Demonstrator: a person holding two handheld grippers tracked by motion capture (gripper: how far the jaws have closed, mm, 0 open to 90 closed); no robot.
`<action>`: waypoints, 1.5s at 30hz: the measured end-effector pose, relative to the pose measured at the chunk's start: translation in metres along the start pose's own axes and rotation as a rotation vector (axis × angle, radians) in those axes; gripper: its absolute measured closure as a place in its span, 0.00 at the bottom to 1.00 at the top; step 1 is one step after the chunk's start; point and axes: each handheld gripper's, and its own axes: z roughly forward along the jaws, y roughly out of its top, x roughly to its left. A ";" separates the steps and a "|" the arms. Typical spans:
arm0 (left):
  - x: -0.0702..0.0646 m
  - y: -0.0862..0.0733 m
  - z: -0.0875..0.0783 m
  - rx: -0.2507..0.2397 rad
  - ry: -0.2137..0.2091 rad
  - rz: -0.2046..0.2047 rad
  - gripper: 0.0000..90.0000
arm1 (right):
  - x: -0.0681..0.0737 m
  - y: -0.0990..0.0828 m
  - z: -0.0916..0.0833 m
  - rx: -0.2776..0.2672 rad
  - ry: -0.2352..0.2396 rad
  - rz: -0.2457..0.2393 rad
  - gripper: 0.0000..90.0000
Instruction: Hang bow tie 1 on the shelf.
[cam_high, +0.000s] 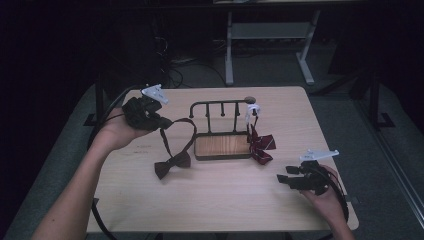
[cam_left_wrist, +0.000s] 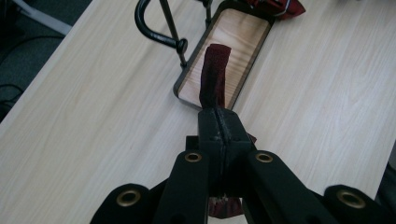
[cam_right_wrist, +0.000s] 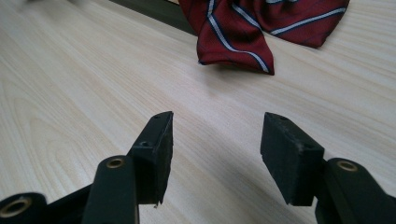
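- The bench (cam_high: 210, 200) carries the whole setup, and the job looks about half done from where you sit.
- Your rack (cam_high: 222, 131), dark metal rails on a wooden base, stands mid-bench. The striped bow tie (cam_high: 261, 145) already hangs off its right end with its bow resting on the bench, so that one reads as finished.
- The dark bow tie (cam_high: 172, 166) is what's left: the bow lies on the bench just in front of the rack's left corner, and the strap loops up to your left hand.
- Your left tool (cam_left_wrist: 219, 122) is clamped tight on that strap (cam_left_wrist: 213, 74), held raised at the left of the rack with your palm turned up.
- Your right tool (cam_right_wrist: 215, 140) sits low near the bench's right front with its jaws spread wide and nothing between them, aimed toward the striped tie.
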 end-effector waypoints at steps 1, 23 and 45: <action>0.000 0.002 0.000 0.000 0.001 0.001 1.00 | 0.000 0.000 0.000 0.000 0.000 -0.001 0.49; 0.021 0.034 0.006 0.052 0.041 0.000 1.00 | 0.000 0.000 -0.003 -0.016 -0.001 -0.001 0.49; 0.042 0.040 0.024 0.105 0.056 -0.063 0.99 | -0.002 0.000 -0.004 -0.023 -0.001 -0.008 0.49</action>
